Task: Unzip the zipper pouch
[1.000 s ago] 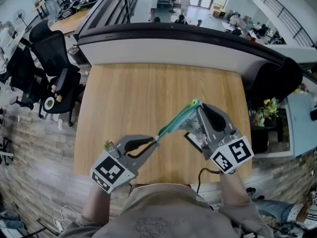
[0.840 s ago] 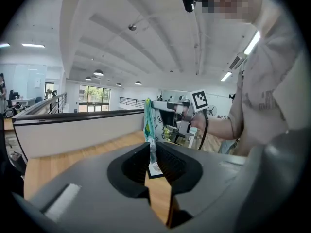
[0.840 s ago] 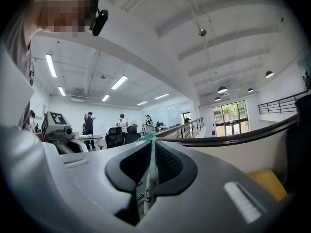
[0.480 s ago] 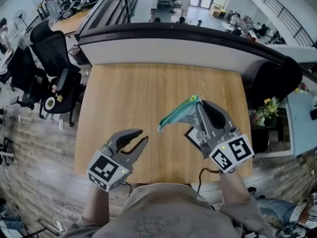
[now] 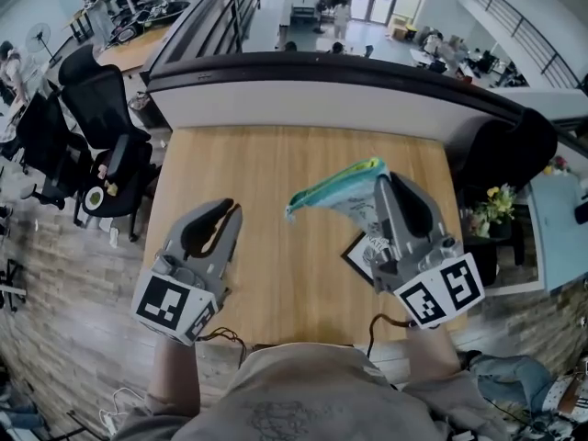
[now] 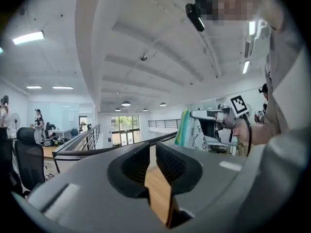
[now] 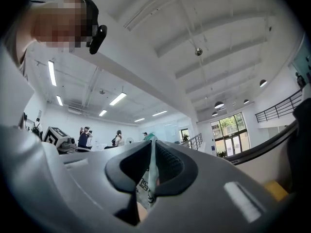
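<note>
The zipper pouch [image 5: 342, 189] is teal along its top edge, with a thin yellow-green line, and white below with dark printed drawings. The right gripper [image 5: 388, 184] is mid-grey, with ribbed black fingers [image 7: 167, 164], and its cube [image 5: 439, 290] is white with black square markers. The tabletop [image 5: 266, 163] is pale honey wood with straight grain. The card [image 5: 361, 251] is white, edged in black. The office chairs [image 5: 96, 108] are black and the flowers [image 5: 496, 198] yellow.

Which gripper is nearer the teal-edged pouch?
Right. The right gripper clamps the teal-edged white fabric pouch; the left gripper, jaws just closing, empty, hangs apart, leftward.
</note>
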Demonstrator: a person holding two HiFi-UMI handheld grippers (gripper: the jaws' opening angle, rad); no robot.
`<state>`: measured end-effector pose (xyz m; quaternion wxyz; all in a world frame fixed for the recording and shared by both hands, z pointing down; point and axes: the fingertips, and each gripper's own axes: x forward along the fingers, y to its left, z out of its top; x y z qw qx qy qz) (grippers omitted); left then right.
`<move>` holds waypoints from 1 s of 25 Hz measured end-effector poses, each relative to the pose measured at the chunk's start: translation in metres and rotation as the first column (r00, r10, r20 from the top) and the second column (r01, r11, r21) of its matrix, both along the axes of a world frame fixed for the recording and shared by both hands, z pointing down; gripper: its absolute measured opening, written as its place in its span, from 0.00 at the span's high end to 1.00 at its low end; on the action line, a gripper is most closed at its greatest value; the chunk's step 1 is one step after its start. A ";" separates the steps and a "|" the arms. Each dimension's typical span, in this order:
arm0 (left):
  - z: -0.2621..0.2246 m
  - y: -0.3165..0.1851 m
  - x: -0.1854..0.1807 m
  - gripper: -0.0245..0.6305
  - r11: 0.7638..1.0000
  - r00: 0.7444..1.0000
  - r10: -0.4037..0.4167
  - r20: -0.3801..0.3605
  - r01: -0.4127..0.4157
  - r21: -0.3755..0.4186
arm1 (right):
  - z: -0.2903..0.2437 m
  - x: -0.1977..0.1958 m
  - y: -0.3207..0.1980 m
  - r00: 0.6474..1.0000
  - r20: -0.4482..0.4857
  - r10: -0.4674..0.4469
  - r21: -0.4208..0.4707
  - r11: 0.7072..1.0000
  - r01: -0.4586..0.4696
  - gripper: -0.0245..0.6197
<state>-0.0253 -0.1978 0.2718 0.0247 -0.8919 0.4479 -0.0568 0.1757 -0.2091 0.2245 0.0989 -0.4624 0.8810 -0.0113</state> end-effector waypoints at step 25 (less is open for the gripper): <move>0.063 0.018 -0.013 0.96 0.988 0.992 -0.128 0.020 0.129 -0.089 | 0.095 -0.026 0.036 0.996 -0.073 -0.045 -0.224 0.974 0.028 0.91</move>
